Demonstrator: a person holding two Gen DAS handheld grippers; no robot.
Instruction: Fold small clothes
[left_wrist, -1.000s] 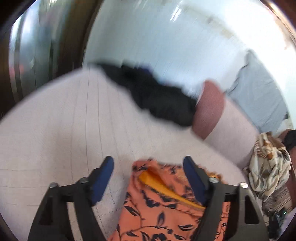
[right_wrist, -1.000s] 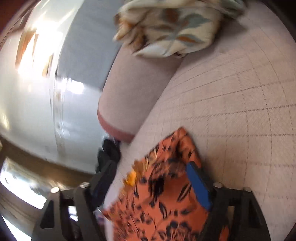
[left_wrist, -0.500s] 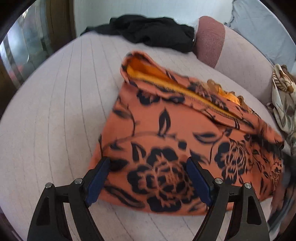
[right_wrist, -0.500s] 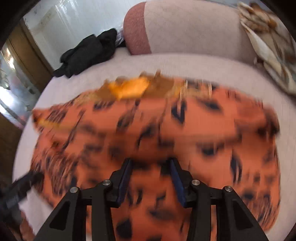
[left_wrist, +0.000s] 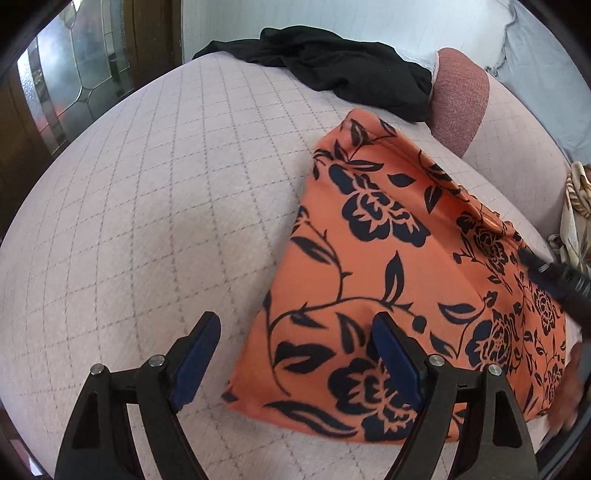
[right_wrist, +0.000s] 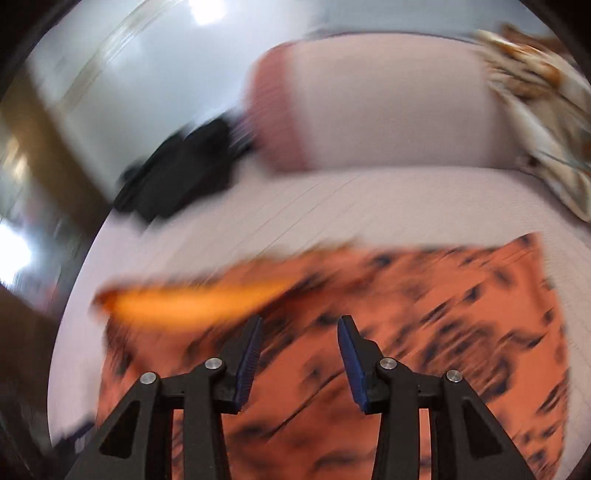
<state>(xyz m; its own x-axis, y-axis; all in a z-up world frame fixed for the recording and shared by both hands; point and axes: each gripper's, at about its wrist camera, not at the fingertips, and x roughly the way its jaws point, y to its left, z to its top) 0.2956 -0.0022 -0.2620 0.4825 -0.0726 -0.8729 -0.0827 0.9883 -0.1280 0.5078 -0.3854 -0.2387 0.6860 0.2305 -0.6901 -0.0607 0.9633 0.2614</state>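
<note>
An orange garment with a dark floral print (left_wrist: 388, 266) lies flat on the pale quilted cushion (left_wrist: 147, 203). My left gripper (left_wrist: 295, 321) hangs open just above its near left corner, right finger over the cloth, left finger over bare cushion. A dark finger of the right gripper (left_wrist: 554, 277) reaches over the garment's right side. In the blurred right wrist view the orange garment (right_wrist: 424, 314) spreads under my right gripper (right_wrist: 301, 325). Its jaws stand partly apart with nothing pinched. A yellow inner lining (right_wrist: 192, 302) shows at the garment's left end.
A black garment (left_wrist: 332, 62) lies crumpled at the far edge beside a dusty-pink bolster (left_wrist: 458, 99). A cream patterned cloth (left_wrist: 576, 206) sits at the right, with a grey-blue sheet (left_wrist: 546, 66) behind. A wooden door with glass (left_wrist: 74, 74) stands at the left.
The garment has been laid flatter, its yellow opening gone from the left wrist view. My left gripper sank toward its near left corner. The right jaws narrowed and swung across the cloth.
</note>
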